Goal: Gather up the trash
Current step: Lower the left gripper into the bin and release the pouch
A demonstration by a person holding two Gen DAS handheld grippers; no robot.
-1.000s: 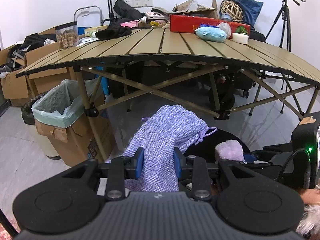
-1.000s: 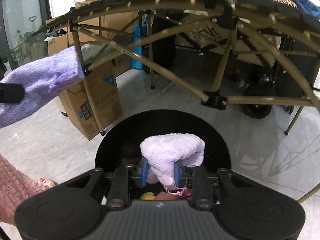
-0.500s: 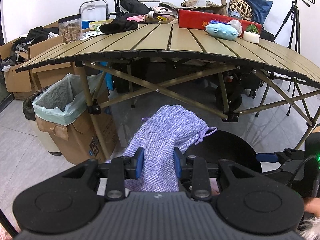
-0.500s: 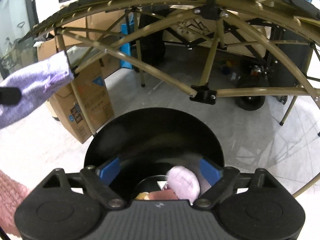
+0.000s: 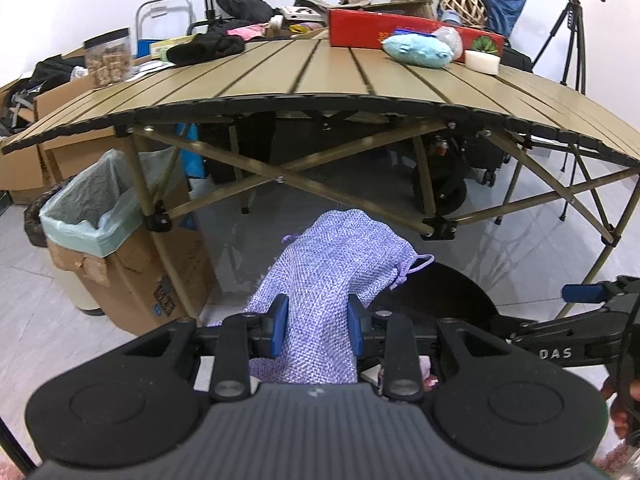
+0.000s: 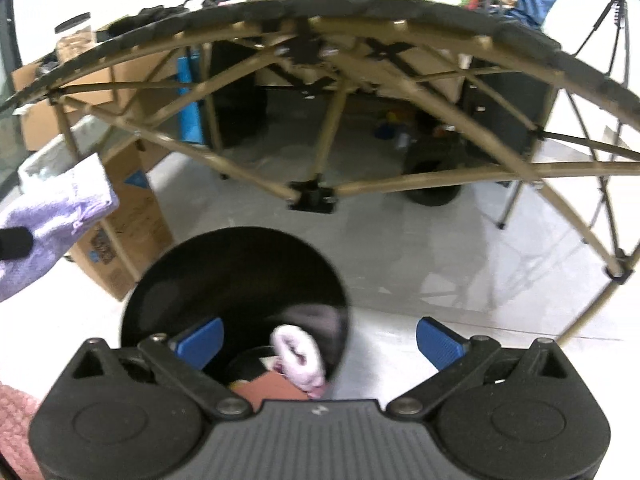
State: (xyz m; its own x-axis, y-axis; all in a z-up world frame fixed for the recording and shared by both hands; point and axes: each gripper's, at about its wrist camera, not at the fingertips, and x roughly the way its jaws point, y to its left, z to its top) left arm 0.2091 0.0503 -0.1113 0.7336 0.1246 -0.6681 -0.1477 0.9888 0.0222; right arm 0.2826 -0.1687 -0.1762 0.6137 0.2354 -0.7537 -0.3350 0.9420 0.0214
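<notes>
My left gripper (image 5: 318, 326) is shut on a purple woven drawstring pouch (image 5: 332, 280) and holds it in the air beside a round black bin (image 5: 460, 292). The pouch also shows at the left of the right wrist view (image 6: 52, 224). My right gripper (image 6: 318, 340) is open and empty above the black bin (image 6: 224, 268). A pale lilac fluffy cloth (image 6: 298, 358) lies inside the bin among other scraps.
A folding slatted table (image 5: 320, 76) stands ahead with a red box (image 5: 400, 34), a blue plush (image 5: 416, 52), a jar (image 5: 108, 58) and clutter on it. A cardboard bin with a green liner (image 5: 96, 216) stands left. A tripod (image 5: 572, 32) stands at the far right.
My right gripper opened and let the lilac cloth drop into the black bin, then rose and drew back. My left gripper kept the pouch and rose slightly.
</notes>
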